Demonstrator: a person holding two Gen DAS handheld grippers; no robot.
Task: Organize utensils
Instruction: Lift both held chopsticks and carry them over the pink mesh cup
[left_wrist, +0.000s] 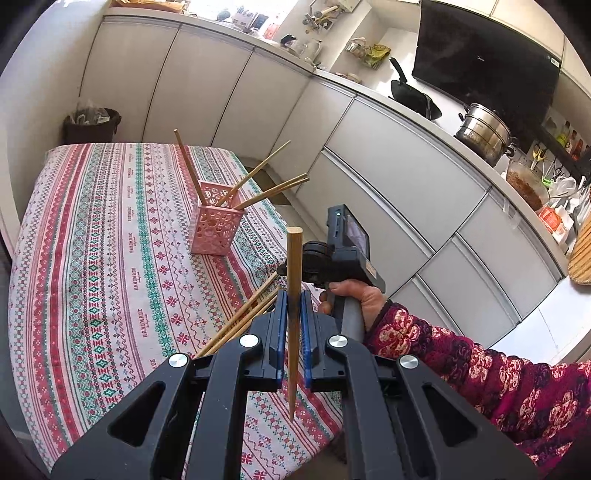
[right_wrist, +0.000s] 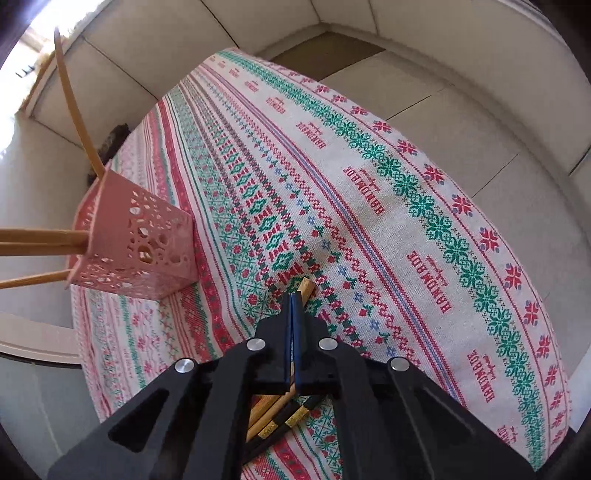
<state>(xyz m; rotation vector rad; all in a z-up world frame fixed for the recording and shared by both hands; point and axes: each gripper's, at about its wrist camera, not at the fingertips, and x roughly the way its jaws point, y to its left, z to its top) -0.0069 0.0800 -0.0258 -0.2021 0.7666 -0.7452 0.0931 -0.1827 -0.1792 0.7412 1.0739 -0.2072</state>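
left tool (left_wrist: 293, 328): clamped on upright chopstick (left_wrist: 294, 295); could tilt, missing the pink holder (left_wrist: 214, 229) ahead
right tool (right_wrist: 294, 314): pressed together over the chopstick pile (right_wrist: 280, 413); may grab none

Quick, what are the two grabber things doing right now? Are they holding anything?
Left gripper: closed on one wooden chopstick, held upright above the table.
Right gripper: fingers closed down at the chopstick pile; whether it has actually grabbed one cannot be told.

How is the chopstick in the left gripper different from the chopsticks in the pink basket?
The held chopstick stands almost straight up, pinched in the left gripper; the basket chopsticks lean outward in different directions. The held one is alone and off the table; the others rest together inside the pink basket. All are plain light wood.
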